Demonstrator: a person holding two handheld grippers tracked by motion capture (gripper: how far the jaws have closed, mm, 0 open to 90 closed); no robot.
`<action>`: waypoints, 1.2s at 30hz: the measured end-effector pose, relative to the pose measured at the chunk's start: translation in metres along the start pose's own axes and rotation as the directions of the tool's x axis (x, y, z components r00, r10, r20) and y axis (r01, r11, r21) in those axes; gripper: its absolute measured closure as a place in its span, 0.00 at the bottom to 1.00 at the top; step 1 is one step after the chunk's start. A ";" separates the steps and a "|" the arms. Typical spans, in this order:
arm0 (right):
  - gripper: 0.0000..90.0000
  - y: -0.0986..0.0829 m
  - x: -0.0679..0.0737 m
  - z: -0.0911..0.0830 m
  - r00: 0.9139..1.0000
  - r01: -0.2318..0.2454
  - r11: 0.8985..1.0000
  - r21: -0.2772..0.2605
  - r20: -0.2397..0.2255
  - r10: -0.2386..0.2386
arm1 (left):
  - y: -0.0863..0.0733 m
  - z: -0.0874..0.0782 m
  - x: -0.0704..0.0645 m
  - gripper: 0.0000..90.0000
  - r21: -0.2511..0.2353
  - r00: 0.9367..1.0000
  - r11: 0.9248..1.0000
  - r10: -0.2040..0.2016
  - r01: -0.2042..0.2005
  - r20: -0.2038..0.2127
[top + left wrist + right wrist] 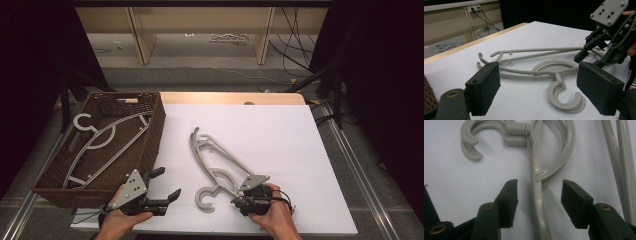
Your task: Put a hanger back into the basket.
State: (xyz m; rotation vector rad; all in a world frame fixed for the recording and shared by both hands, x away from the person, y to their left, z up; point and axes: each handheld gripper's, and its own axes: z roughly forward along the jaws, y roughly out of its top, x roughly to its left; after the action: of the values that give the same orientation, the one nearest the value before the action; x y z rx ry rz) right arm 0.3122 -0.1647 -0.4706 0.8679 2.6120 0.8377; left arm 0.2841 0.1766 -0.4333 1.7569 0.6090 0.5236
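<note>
While our right tool (537, 195) straddles the stacked hangers (220, 162), spread | left tool (167, 185) spread, idle | light, stiff, slick plastic: we would pinch the flat shoulder bar.

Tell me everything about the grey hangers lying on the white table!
The pale grey plastic hangers look like two stacked together, flat on the white table, beside the brown woven basket. Their round open hooks point toward the person, and their thin arms run slanting away. The right tongs are open with one hanger arm between the jaws, not yet squeezed. The open left tongs sit near the hooks, apart from them.
</note>
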 end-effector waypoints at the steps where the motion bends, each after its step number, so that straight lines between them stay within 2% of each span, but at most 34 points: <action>1: 0.57 0.000 0.000 0.000 1.000 0.000 1.000 0.000 0.000 0.000 | 0.000 0.000 0.000 0.21 0.004 1.000 1.000 0.012 -0.012 0.000; 2: 0.59 0.001 -0.001 0.002 1.000 0.009 1.000 0.005 -0.001 -0.009 | -0.001 0.000 -0.001 0.21 0.011 1.000 1.000 0.008 -0.008 0.003; 3: 0.64 0.003 0.000 0.002 1.000 0.000 0.999 0.041 -0.021 0.001 | 0.000 0.000 -0.001 0.21 0.010 1.000 1.000 0.008 -0.008 0.003; 4: 0.66 0.004 -0.001 0.004 0.999 0.005 0.999 0.043 -0.032 -0.004 | 0.000 0.000 -0.001 0.21 0.006 1.000 1.000 0.005 -0.005 0.003; 7: 0.69 0.005 -0.002 0.009 1.000 0.023 0.999 0.048 -0.012 -0.022 | -0.001 0.000 -0.001 0.21 0.014 1.000 1.000 0.008 -0.008 0.002; 9: 0.73 0.006 -0.003 0.007 1.000 0.016 0.998 0.058 -0.020 -0.015 | -0.001 0.000 0.000 0.21 0.008 1.000 1.000 0.003 -0.003 0.003; 10: 0.74 0.006 -0.003 0.009 1.000 0.013 0.999 0.050 -0.008 -0.013 | -0.001 0.000 0.000 0.21 0.008 1.000 1.000 0.003 -0.003 0.003; 13: 0.74 0.007 -0.005 0.010 1.000 0.014 0.999 0.052 -0.014 -0.013 | -0.002 0.001 -0.001 0.21 0.009 1.000 1.000 0.005 -0.005 0.012; 14: 0.75 0.007 -0.005 0.008 1.000 0.002 0.997 0.079 -0.014 -0.001 | -0.002 0.001 -0.001 0.21 0.010 1.000 1.000 0.003 -0.003 0.013; 18: 0.76 0.009 -0.005 0.007 1.000 -0.012 0.996 0.091 -0.018 0.014 | -0.002 0.000 -0.001 0.21 0.021 1.000 1.000 0.015 -0.016 0.013; 22: 0.77 0.009 -0.005 0.008 1.000 -0.016 0.995 0.097 -0.014 0.017 | -0.001 0.001 0.000 0.22 0.011 1.000 1.000 0.008 -0.008 0.017; 25: 0.78 0.011 -0.005 0.007 0.999 -0.022 0.993 0.116 -0.020 0.024 | -0.002 0.001 -0.002 0.22 0.029 1.000 1.000 0.005 -0.006 0.025; 27: 0.79 0.011 -0.005 0.006 1.000 -0.016 0.992 0.122 -0.022 0.019 | -0.002 0.002 -0.002 0.22 0.024 1.000 1.000 0.006 -0.007 0.024; 29: 0.84 0.011 -0.004 0.005 1.000 -0.010 0.992 0.126 -0.025 0.013 | -0.003 0.002 -0.002 0.22 0.039 0.999 0.999 0.018 -0.019 0.029; 31: 0.89 0.013 -0.003 0.004 0.999 0.012 0.993 0.119 -0.035 -0.008 | -0.003 0.002 -0.002 0.22 0.041 0.999 0.999 0.012 -0.014 0.031; 36: 0.89 0.014 -0.002 0.002 0.999 0.036 0.990 0.137 -0.036 -0.031 | -0.003 0.001 -0.002 0.22 0.044 0.999 0.999 0.012 -0.014 0.033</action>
State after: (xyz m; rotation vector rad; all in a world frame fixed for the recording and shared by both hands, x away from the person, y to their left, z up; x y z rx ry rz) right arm 0.3211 -0.1558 -0.4633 0.8488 2.7323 0.6757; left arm 0.2827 0.1748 -0.4365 1.8085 0.5899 0.4924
